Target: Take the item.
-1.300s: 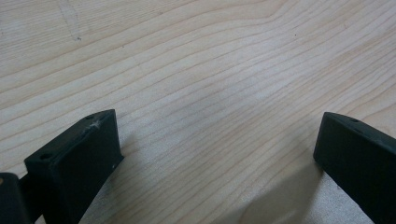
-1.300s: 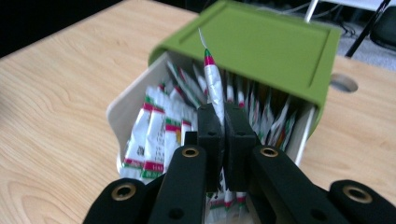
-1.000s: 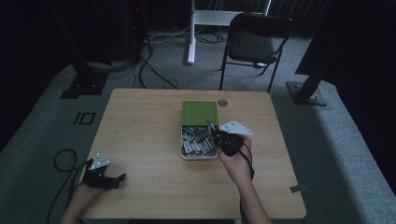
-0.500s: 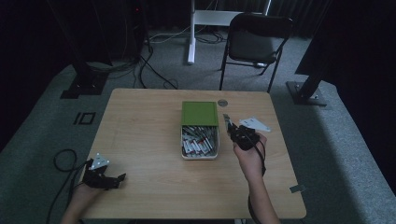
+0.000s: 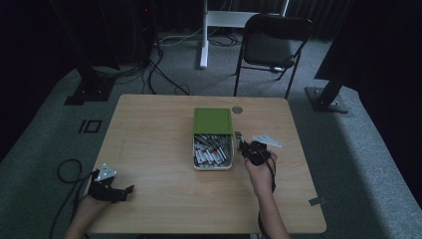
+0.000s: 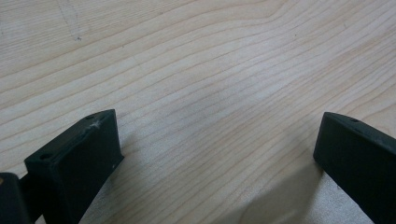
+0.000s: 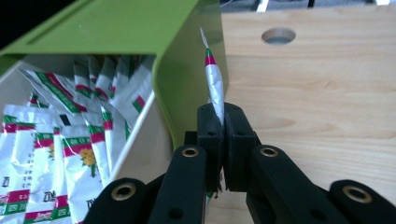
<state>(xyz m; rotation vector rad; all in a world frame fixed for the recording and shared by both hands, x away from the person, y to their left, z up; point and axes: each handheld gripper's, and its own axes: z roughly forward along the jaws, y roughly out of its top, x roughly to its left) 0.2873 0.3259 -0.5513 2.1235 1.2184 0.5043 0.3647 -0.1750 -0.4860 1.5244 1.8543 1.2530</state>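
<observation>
Moved: right gripper [image 5: 242, 145] shifted slightly toward the box [image 5: 213, 145], clamped on a sachet [image 7: 215, 84].
Left gripper [image 5: 125, 190]: jaws apart on table [image 5: 149, 144].

The left gripper [image 5: 110, 188] rests low at the near left desk [image 5: 154, 149] corner, its fingers [image 6: 79, 158] spread wide apart over bare wood; the right gripper [image 7: 223, 140], held mid-desk in the right hand [image 5: 260, 172], is clamped tight on a thin sachet [image 7: 215, 84]
</observation>
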